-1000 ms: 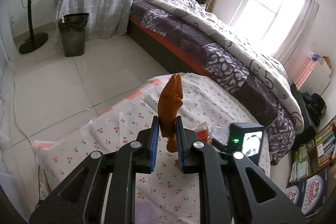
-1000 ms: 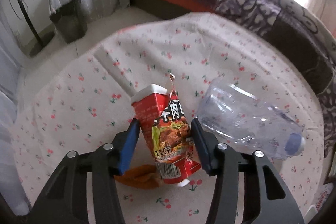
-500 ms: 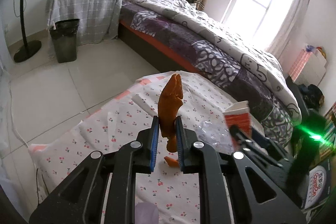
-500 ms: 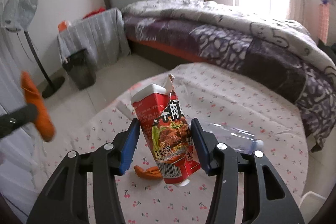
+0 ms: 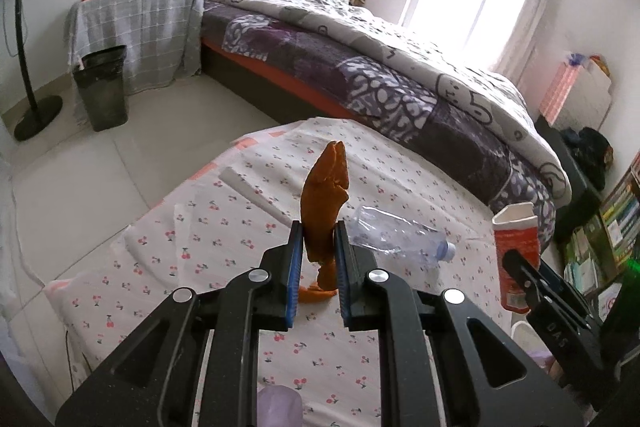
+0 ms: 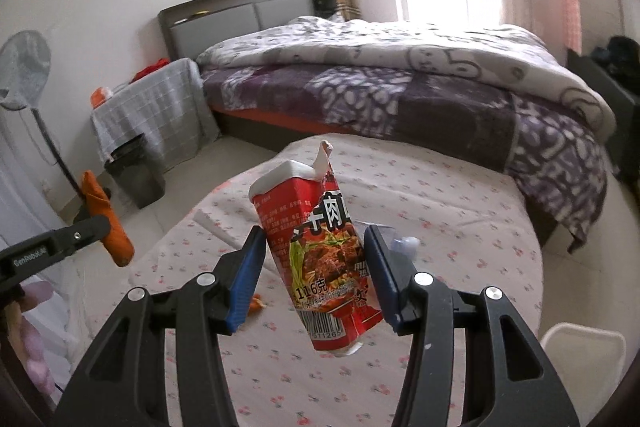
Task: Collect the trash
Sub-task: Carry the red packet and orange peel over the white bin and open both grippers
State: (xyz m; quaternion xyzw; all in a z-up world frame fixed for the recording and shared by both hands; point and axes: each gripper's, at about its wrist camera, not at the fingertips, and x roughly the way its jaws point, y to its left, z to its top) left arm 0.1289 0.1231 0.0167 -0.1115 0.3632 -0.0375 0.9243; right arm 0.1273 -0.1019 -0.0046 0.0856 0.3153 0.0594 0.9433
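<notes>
Both grippers are loaded: left gripper point(image 5: 316, 251) pinches an orange peel point(image 5: 324, 203), right gripper point(image 6: 316, 269) clamps a red noodle cup point(image 6: 320, 259), held above the table point(image 6: 460, 211). Carry step, likely; next, swing toward the bin point(image 5: 102, 87) at upper left. Bottle point(image 5: 396, 239) waits mid-table.

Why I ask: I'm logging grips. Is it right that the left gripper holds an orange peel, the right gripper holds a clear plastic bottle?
Not quite. The left gripper does hold the orange peel, but the right gripper holds a red noodle cup, as the right wrist view shows. The clear bottle lies on the table.
</notes>
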